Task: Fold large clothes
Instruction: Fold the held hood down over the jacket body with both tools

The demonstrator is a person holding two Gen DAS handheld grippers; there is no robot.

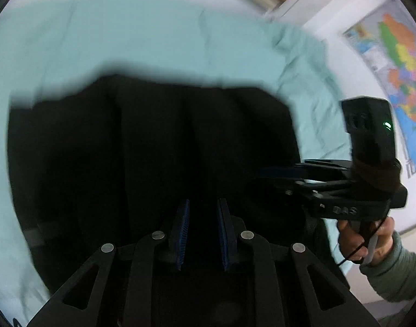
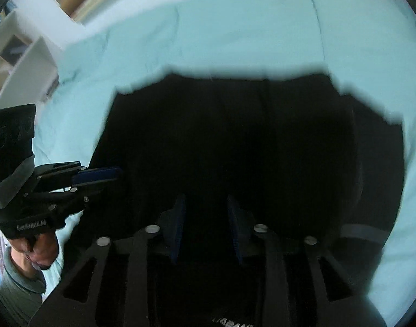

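A: Report the left side first. Where is the garment (image 1: 153,150)?

B: It is black and lies flat on the sheet (image 1: 126,35), a pale turquoise one covering the bed. In the left wrist view it fills the centre, with a grey band (image 1: 35,234) showing at its lower left edge. Folds run lengthwise through the cloth.

A: State of the left hand-held gripper (image 1: 203,234)?

B: It points down over the garment. Its blue pads (image 1: 182,234) stand a narrow gap apart. No cloth is pinched between them; the dark fabric lies below.

A: And further right?

B: The right hand-held gripper (image 2: 206,229) hangs over the same garment, near its right edge in the left wrist view, side by side with the left one. A hand (image 1: 366,242) in a grey-green sleeve (image 1: 395,275) grips its handle. Its jaws are spread wider than the left pair, with nothing clamped between the pads (image 2: 178,226).

A: Background?

B: A coloured map (image 1: 398,62) hangs on the white wall at far right. In the right wrist view, a white shelf (image 2: 25,68) stands beyond the bed. Both frames are motion-blurred, so fine cloth detail cannot be told.
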